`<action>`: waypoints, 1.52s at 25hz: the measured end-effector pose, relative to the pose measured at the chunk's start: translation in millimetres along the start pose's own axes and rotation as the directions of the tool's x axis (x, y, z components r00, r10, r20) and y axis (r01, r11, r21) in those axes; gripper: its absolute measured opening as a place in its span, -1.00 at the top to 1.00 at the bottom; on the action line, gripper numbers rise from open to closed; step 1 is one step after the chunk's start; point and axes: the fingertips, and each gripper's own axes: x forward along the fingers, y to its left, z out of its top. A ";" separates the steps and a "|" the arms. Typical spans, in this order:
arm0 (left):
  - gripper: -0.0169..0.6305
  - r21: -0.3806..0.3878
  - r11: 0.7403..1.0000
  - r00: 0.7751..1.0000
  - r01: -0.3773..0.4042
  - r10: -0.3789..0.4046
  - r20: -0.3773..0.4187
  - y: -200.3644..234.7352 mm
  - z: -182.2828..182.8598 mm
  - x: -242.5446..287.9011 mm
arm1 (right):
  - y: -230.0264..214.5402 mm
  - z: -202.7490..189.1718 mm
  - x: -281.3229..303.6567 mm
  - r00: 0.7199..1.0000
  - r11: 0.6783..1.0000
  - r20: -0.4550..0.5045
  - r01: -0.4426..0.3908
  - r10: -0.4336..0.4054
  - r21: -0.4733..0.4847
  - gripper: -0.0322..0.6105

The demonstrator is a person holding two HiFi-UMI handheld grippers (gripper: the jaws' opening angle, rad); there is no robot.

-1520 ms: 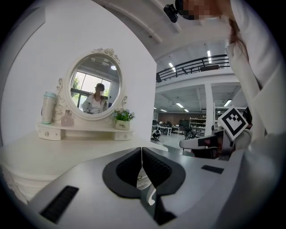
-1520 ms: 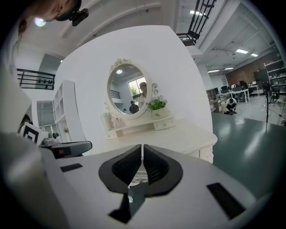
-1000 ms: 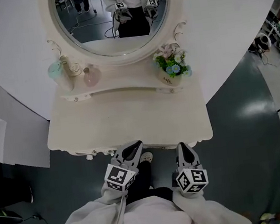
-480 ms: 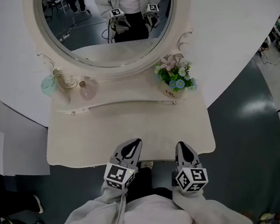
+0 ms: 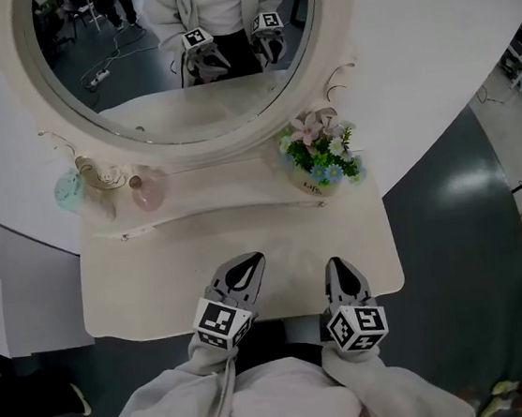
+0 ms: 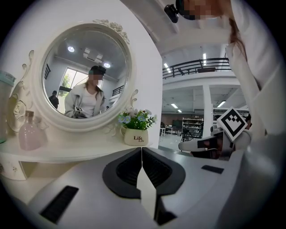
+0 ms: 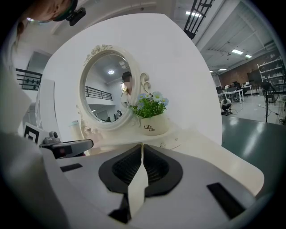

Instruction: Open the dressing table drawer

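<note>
Left gripper (image 5: 243, 273) and right gripper (image 5: 341, 276): fingers were pressed together, nothing held, above the near edge of the bench (image 5: 148, 287). Drawer: unseen; I judged it lay under that edge, running crosswise, equally near both.

Smooth cream-painted dressing table (image 5: 158, 291), glossy glass mirror (image 5: 177, 62), matt plastic claws.

dressing table (image 5: 158, 291): cream-white, curved top | drawer: front hidden under the top's near edge
</note>
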 end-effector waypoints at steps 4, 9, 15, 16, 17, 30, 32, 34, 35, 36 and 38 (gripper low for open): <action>0.89 -0.004 1.000 1.000 0.023 -0.023 -0.004 9.4 -1.6 14.7 | -3.3 0.1 14.5 1.000 1.000 -0.002 0.015 -0.015 0.007 0.78; 0.89 -0.018 0.998 0.999 0.053 -0.053 -0.012 13.0 -5.5 28.0 | -6.7 -1.7 21.2 0.999 0.999 -0.012 0.036 -0.036 0.005 0.78; 0.89 -0.023 0.996 0.996 0.080 -0.081 -0.026 10.5 -9.9 33.4 | -22.3 -6.7 25.0 0.995 0.996 -0.033 0.092 -0.092 0.000 0.78; 0.89 -0.026 0.997 0.997 0.077 -0.078 -0.026 11.8 -10.4 33.7 | -25.3 -8.3 27.1 0.994 0.995 -0.041 0.099 -0.099 -0.005 0.78; 0.89 -0.030 0.997 0.997 0.073 -0.074 -0.026 12.9 -10.9 34.1 | -28.4 -9.9 29.3 0.993 0.995 -0.050 0.104 -0.104 -0.010 0.78; 0.89 -0.054 0.998 0.999 0.021 -0.023 -0.044 16.4 -16.9 46.3 | -59.1 -12.2 87.6 0.988 0.989 -0.129 0.065 -0.082 -0.136 0.77; 0.89 -0.057 0.998 0.998 0.019 -0.022 -0.051 15.5 -19.1 47.7 | -60.7 -8.9 96.6 0.989 0.987 -0.127 0.057 -0.077 -0.152 0.77; 0.89 -0.064 0.998 0.998 0.015 -0.019 -0.055 15.6 -21.4 48.5 | -62.3 -6.1 105.8 0.989 0.987 -0.124 0.055 -0.074 -0.148 0.77; 0.89 -0.067 0.998 0.998 0.015 -0.019 -0.057 15.7 -22.3 49.1 | -63.2 -5.0 110.3 0.990 0.987 -0.123 0.057 -0.075 -0.148 0.77; 0.89 -0.069 0.998 0.998 0.016 -0.020 -0.059 15.4 -23.0 49.7 | -64.3 -4.5 114.6 0.989 0.987 -0.123 0.058 -0.077 -0.149 0.77; 0.89 -0.072 0.997 0.998 0.019 -0.024 -0.063 14.1 -24.3 51.0 | -67.0 -5.7 123.4 0.988 0.988 -0.133 0.059 -0.079 -0.146 0.75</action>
